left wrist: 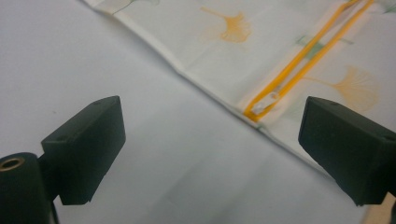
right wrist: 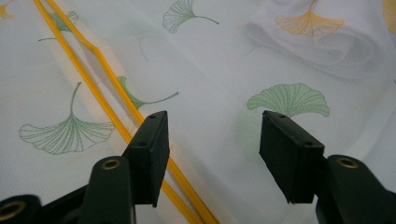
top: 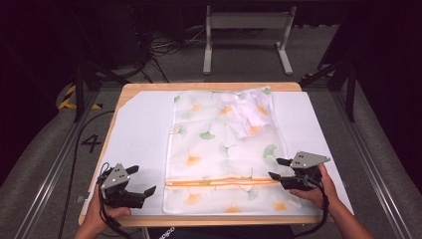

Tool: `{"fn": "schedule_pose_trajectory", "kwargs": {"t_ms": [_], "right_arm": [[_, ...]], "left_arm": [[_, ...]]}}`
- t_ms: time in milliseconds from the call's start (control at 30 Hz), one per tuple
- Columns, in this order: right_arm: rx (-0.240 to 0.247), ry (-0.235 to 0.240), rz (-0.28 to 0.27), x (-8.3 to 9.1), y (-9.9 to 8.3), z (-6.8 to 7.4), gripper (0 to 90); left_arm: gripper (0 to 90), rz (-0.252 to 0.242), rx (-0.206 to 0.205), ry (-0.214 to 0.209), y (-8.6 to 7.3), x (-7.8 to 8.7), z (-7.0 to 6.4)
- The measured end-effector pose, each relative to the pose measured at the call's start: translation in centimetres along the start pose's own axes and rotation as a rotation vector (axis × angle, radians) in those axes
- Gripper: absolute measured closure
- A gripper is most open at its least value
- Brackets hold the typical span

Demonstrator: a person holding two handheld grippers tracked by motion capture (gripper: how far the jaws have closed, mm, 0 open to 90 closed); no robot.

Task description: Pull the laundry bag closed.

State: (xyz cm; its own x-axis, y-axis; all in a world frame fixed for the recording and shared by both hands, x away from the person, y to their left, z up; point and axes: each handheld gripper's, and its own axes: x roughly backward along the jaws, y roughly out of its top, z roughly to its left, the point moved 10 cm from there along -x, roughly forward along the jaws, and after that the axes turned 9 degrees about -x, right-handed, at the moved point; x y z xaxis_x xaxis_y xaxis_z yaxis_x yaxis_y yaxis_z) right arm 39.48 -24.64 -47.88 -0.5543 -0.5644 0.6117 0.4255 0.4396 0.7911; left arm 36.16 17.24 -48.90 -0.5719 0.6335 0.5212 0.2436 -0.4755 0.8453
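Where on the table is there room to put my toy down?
Bare white sheet lies left of the leaf-print bag, above the left gripper. A narrower strip lies between the bag and the table's right edge. The middle is crowded: the bag, and the right gripper at its zipper.

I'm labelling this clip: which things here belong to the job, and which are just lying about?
In the job: mesh bag, its orange zipper, bundled cloth inside, left gripper, right gripper, both open.
Lying about: white sheet, metal stand, floor cables.

Your table (top: 149, 119) is evenly lit from overhead and the surroundings fall dark. Shadows are soft. Both gripper views blur on the near jaws; there's mild glare on the white sheet (left wrist: 140, 93).
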Motion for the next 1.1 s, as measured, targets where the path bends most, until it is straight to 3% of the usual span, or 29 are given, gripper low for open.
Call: {"fn": "schedule_pose_trajectory", "kwargs": {"t_ms": [67,133,167,200,300,400,467,667,933,1000,1100], "right_arm": [[0.001,0.001,0.005,-0.1,0.0,-0.1,43.2],[-0.002,0.002,0.005,-0.2,0.1,-0.1,43.2],[-0.006,0.005,0.005,-0.2,0.2,0.0,43.0],[-0.001,0.005,0.005,-0.3,0.4,0.0,43.1],[0.003,0.014,0.015,-0.7,0.9,0.4,44.7],[0.010,0.025,0.020,-1.1,1.5,1.0,51.4],[0.021,0.042,0.027,-1.4,2.1,1.7,60.3],[0.108,0.097,0.049,-3.1,4.6,5.1,71.4],[0.282,0.201,0.114,-6.9,8.8,11.3,71.6],[0.310,0.239,0.129,-8.0,9.5,13.0,71.8],[0.354,0.271,0.158,-9.9,10.2,15.3,71.5]], "left_arm": [[17.3,0.002,0.003,0.010,-0.2,0.2,-0.3],[26.6,0.020,-0.021,0.036,-0.5,0.3,-0.3],[30.2,0.004,-0.011,0.008,-0.6,0.3,-0.5],[42.1,0.001,-0.013,0.003,-0.7,0.4,-0.6],[59.1,0.014,-0.038,-0.025,-1.2,0.5,-1.1],[79.2,0.031,-0.080,-0.052,-1.4,0.6,-1.6],[88.1,0.042,-0.080,-0.055,-1.5,0.6,-1.8],[90.0,0.052,-0.098,-0.091,-1.6,0.3,-2.7],[90.0,0.058,-0.124,-0.136,-1.0,-0.5,-3.9],[90.0,0.059,-0.112,-0.165,-0.9,-0.9,-4.2],[90.0,0.073,-0.139,-0.180,-0.6,-1.6,-4.9]]}}
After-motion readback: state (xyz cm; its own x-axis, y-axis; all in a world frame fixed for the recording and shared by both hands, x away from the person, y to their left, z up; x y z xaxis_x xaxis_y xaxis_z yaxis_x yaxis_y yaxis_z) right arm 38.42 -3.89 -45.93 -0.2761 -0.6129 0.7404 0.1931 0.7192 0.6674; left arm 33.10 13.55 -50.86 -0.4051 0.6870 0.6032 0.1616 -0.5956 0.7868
